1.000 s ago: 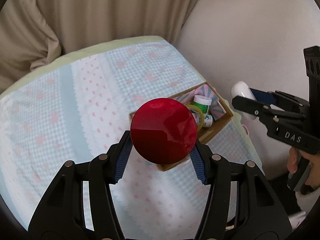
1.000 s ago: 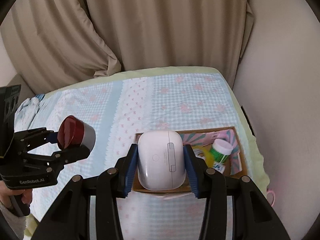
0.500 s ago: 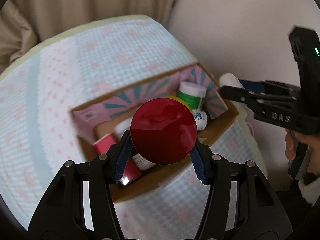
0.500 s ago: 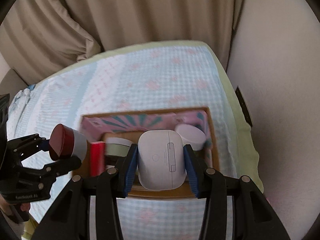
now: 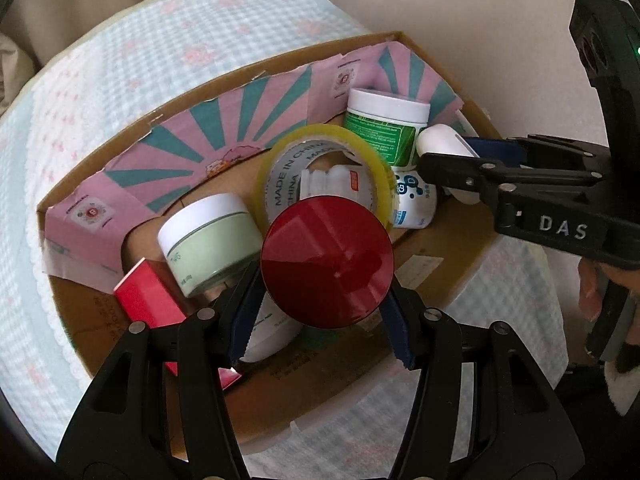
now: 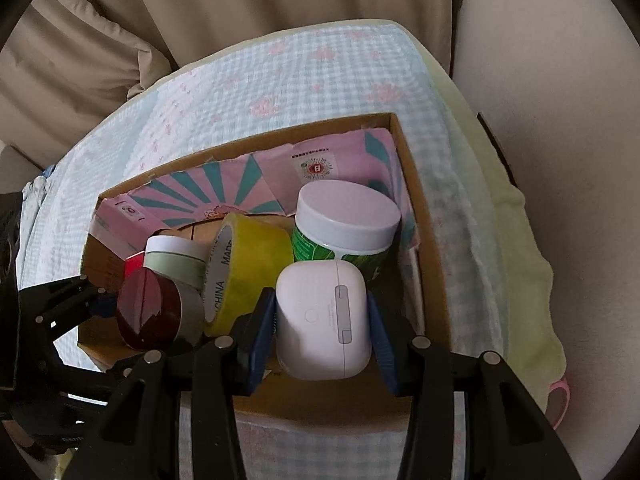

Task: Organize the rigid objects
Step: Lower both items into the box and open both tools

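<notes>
My left gripper [image 5: 322, 322] is shut on a round jar with a glossy red lid [image 5: 326, 260] and holds it just above the cardboard box [image 5: 452, 264]. The same red-lidded jar [image 6: 150, 314] shows at the left of the right wrist view. My right gripper [image 6: 322, 342] is shut on a white earbud case [image 6: 322, 316], over the box's right half; the case's end [image 5: 442, 142] peeks out in the left wrist view. Inside the box lie a yellow tape roll [image 5: 324, 172], a pale green jar [image 5: 210, 238], a green-labelled jar [image 6: 346, 226], a red box [image 5: 146, 300] and a small white bottle [image 5: 412, 200].
The cardboard box [image 6: 418, 220] sits on a bed with a blue-and-pink checked cover [image 6: 304, 60], close to its right edge and a pale wall [image 6: 560, 80]. A pink-and-teal printed flap [image 5: 224, 140] lines the box's far wall. Beige curtains [image 6: 240, 0] hang behind. A hand [image 5: 592, 292] holds the right gripper.
Both grippers came down and forward toward the box, which now fills the views. Each still holds its object, the red-lidded jar and the earbud case.
</notes>
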